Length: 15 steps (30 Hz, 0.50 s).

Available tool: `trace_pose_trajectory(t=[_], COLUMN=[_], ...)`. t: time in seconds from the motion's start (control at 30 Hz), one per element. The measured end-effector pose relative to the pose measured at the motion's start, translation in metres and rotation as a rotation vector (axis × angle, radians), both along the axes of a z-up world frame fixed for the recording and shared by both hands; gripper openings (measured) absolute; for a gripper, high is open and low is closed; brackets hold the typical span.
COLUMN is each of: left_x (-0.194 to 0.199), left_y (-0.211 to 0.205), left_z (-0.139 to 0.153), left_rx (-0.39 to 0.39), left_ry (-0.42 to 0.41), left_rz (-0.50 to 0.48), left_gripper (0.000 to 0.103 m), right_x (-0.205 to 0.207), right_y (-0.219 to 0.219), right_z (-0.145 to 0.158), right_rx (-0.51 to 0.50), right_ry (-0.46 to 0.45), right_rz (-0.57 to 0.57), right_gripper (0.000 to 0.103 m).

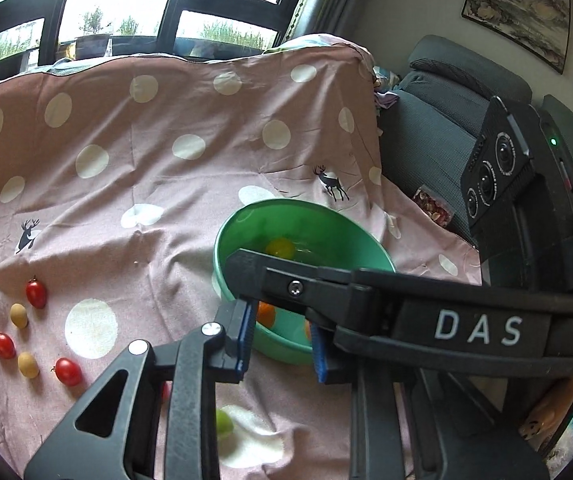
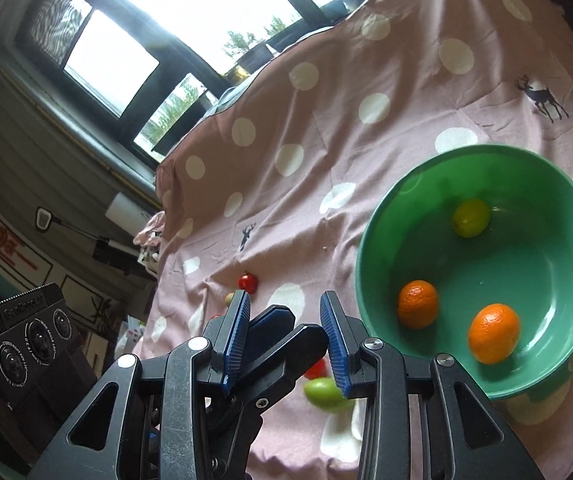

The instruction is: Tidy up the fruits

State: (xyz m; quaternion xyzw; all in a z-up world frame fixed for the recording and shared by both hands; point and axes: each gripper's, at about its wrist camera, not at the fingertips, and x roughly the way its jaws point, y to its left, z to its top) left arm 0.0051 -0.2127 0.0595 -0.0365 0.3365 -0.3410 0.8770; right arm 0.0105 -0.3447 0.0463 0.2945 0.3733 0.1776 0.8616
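Item: green bowl (image 2: pixel 370 248), taken as landmark, resting on a pink polka-dot cloth (image 2: pixel 326 120) with deer prints draped over what I take to be a table. Inside the bowl: two oranges (image 2: pixel 417 304), side by side near its close wall, and one yellow-green fruit (image 2: pixel 471 218) toward its far wall; I judge these already sorted. Outside the bowl, just beside its near rim: one green fruit (image 2: pixel 322 394), lying below my right hand-held gripper (image 2: pixel 286 332), whose jaws stand parted and empty, probably poised for this piece. Well left of the bowl: red cherry tomatoes (image 1: pixel 36 294) and small tan fruits (image 1: pixel 18 315), loosely grouped, not yet collected. My left hand-held gripper (image 1: pixel 280 340) is likewise released, holding nothing, crossed in front by the right one's body. Room: large dark-framed window (image 1: pixel 126 0) behind the cloth, dark sofa (image 1: pixel 426 128) right of the bowl, framed picture (image 1: pixel 518 8) above.
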Motion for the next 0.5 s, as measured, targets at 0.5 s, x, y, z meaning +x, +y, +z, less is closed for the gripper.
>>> trace_pose_trajectory(t=[0.5], left_x=[-0.006], left_y=[-0.007], left_z=[-0.004], left_rx=[0.02], left_ry=[0.031], left_rz=[0.021], left_gripper=[0.025], right_x=[-0.002], right_y=[-0.022], right_z=[-0.004], right_rx=[0.023], right_ry=[0.034], right_rz=[-0.026], right_gripper=[0.039])
